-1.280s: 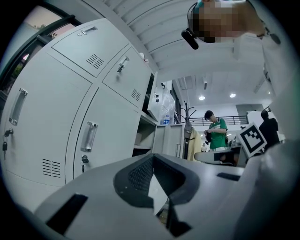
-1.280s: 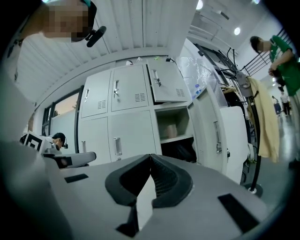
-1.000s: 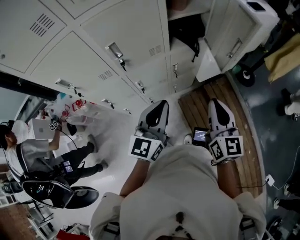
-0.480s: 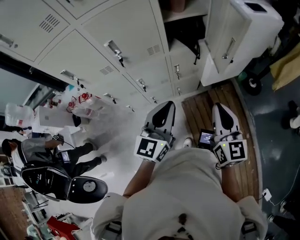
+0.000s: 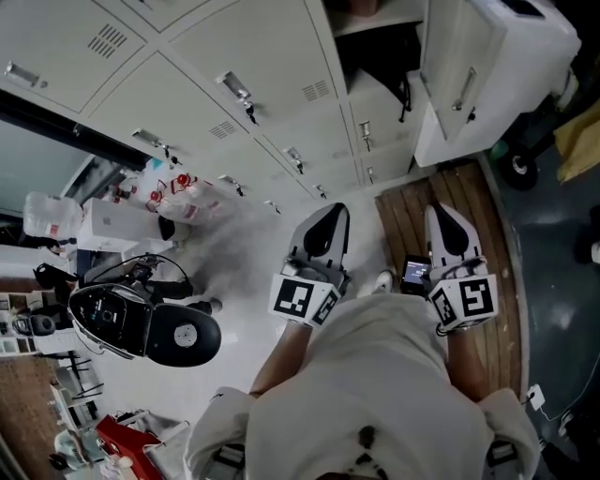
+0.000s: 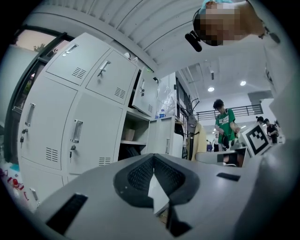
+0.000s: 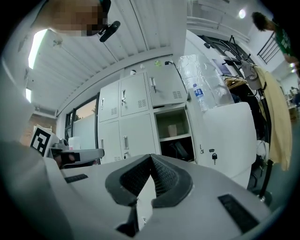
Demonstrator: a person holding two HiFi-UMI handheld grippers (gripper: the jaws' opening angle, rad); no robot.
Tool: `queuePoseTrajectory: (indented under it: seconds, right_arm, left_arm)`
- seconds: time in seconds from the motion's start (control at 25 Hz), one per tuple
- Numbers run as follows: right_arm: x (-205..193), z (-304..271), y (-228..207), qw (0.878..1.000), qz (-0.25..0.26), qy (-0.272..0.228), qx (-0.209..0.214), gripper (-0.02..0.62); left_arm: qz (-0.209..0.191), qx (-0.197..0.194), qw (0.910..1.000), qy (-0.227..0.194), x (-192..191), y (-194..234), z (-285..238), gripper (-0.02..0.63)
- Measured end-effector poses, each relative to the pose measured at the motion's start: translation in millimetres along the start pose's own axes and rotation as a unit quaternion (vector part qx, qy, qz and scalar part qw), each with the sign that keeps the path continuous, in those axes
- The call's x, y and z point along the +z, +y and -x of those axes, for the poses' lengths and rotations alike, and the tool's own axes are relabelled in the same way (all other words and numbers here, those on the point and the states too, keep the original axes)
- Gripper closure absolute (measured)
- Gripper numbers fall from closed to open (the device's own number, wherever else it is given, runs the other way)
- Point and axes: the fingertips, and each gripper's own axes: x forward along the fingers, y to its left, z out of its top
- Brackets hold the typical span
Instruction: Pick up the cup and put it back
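A small tan cup [image 7: 176, 129] stands on the upper shelf of the open locker; it also shows as the cup [image 6: 129, 134] in the left gripper view. In the head view only a brown bit of the cup [image 5: 361, 7] shows at the top edge. My left gripper [image 5: 335, 210] and right gripper [image 5: 439, 212] are held side by side in front of my body, pointing level at the lockers and well short of the shelf. The left gripper [image 6: 153, 157] is shut with nothing in it. The right gripper [image 7: 151, 157] is shut and empty too.
The locker's white door [image 5: 469, 84] hangs open to the right, with a black bag [image 5: 384, 66] in the compartment under the shelf. Wooden planks [image 5: 492, 234] lie below the right gripper. A black round machine [image 5: 141, 323] and plastic bags [image 5: 183, 197] are at left. A person in green [image 6: 225, 126] stands far off.
The head view has swung: the lockers and the black machine have shifted in frame, and the person at left has left view. Both grippers stay shut, side by side, drifting slightly right.
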Motion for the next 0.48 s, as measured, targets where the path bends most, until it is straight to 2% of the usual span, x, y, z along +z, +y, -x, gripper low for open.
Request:
queuePoseTrajectory:
  seconds: [0.48]
  right_arm:
    - [-4.4,-0.9,2.0,1.000,0.002,0.003,0.010,0.568]
  left_arm:
    - [-0.005,0.018,0.9998,-0.003,0.6,3.7,9.4,0.598]
